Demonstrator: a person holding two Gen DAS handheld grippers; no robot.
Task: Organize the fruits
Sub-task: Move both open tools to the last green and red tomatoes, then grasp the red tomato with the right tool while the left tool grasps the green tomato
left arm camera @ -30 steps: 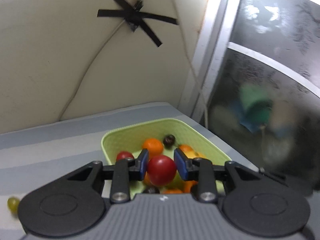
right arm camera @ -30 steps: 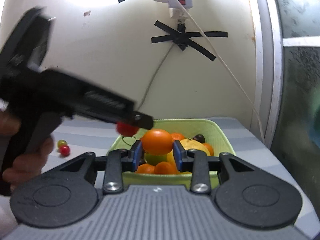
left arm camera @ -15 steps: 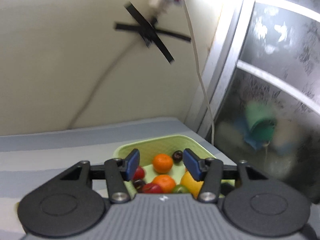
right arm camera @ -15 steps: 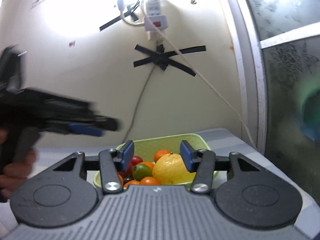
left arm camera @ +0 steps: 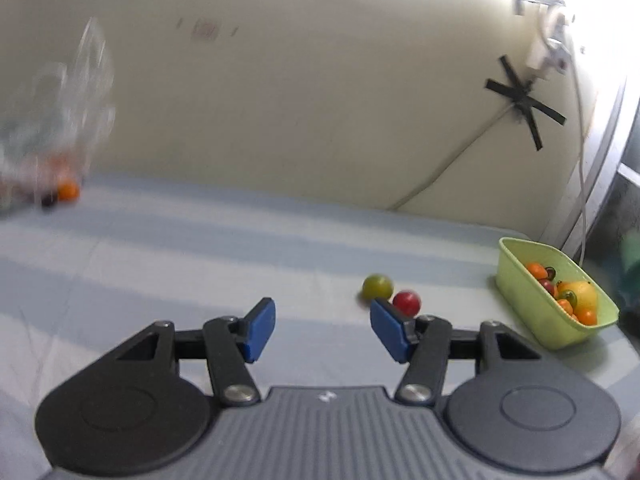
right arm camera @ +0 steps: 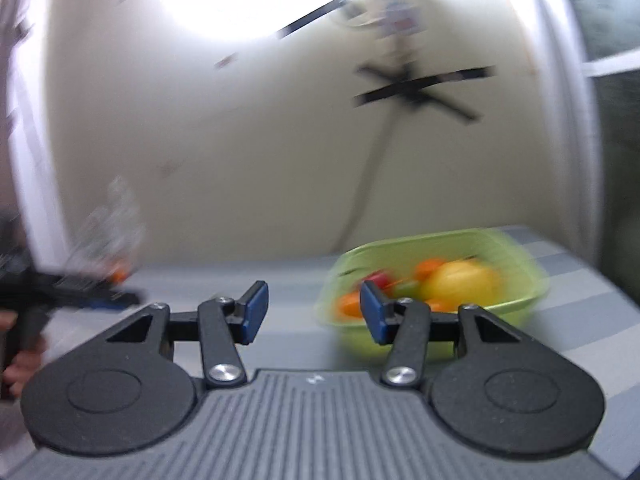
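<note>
My left gripper [left arm camera: 322,330] is open and empty above the striped tablecloth. A green cherry tomato [left arm camera: 377,286] and a red one [left arm camera: 407,303] lie just beyond its right finger. The lime-green basket [left arm camera: 520,294] with oranges, tomatoes and a lemon [left arm camera: 582,294] stands at the right. In the blurred right wrist view my right gripper [right arm camera: 313,312] is open with nothing in it, and the same green basket [right arm camera: 516,302] with its fruit sits just beyond its right finger. The left gripper [right arm camera: 72,292] shows there at the far left, held by a hand.
A clear plastic bag [left arm camera: 60,120] with a small orange fruit [left arm camera: 67,191] and a dark one beside it lies at the far left by the wall. A taped cable [left arm camera: 520,98] runs down the wall. A window frame borders the table on the right.
Both grippers let their fruit go into the basket and opened. The left one has swung away to the left over the table; the right one has also pulled left, with the basket now off-centre.
</note>
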